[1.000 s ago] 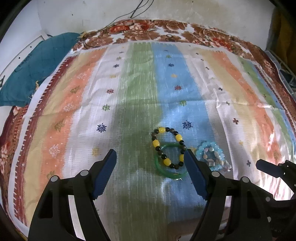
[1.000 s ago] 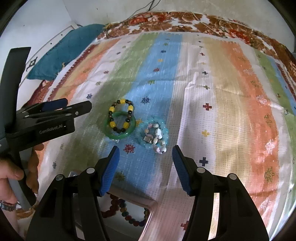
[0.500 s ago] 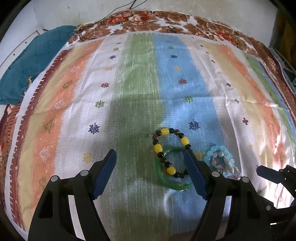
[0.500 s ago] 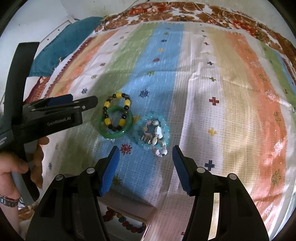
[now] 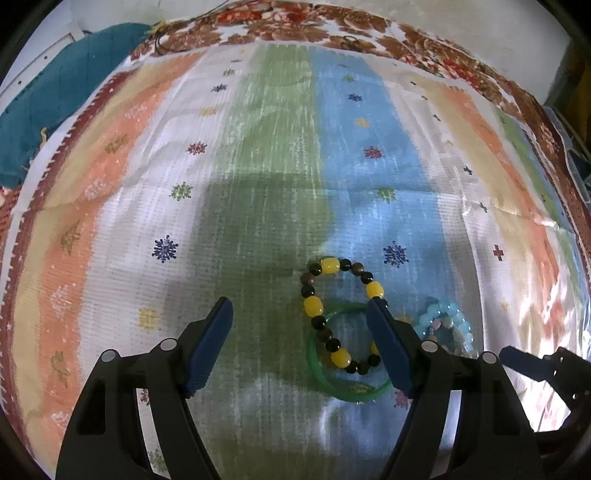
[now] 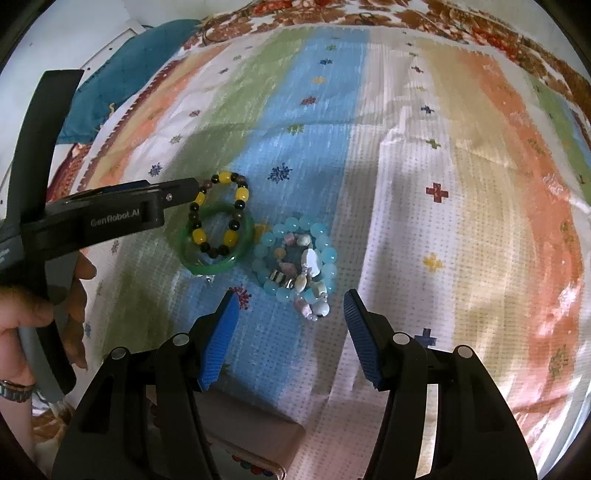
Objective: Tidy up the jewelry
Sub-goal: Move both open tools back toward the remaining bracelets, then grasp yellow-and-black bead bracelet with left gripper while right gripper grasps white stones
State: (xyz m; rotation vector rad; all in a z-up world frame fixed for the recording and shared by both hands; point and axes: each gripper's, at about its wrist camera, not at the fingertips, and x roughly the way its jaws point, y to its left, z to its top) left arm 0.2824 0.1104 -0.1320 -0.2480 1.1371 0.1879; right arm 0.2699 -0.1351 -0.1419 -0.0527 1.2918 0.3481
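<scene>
Left gripper has closed in on the yellow-black bead bracelet, which overlaps the green bangle on the cloth. Both grippers wide open, empty. Approach step; next: straddle beads, pinch.

a yellow-and-dark beaded bracelet lies flat, overlapping a green bangle, ahead-left of the right gripper. a pale-blue bead bracelet with shell pieces lies just ahead of its fingers.

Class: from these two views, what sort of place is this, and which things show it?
Probably a bedroom at home: a striped woven bedspread over a floral-edged blanket, with a teal quilted cushion by a white wall.
</scene>
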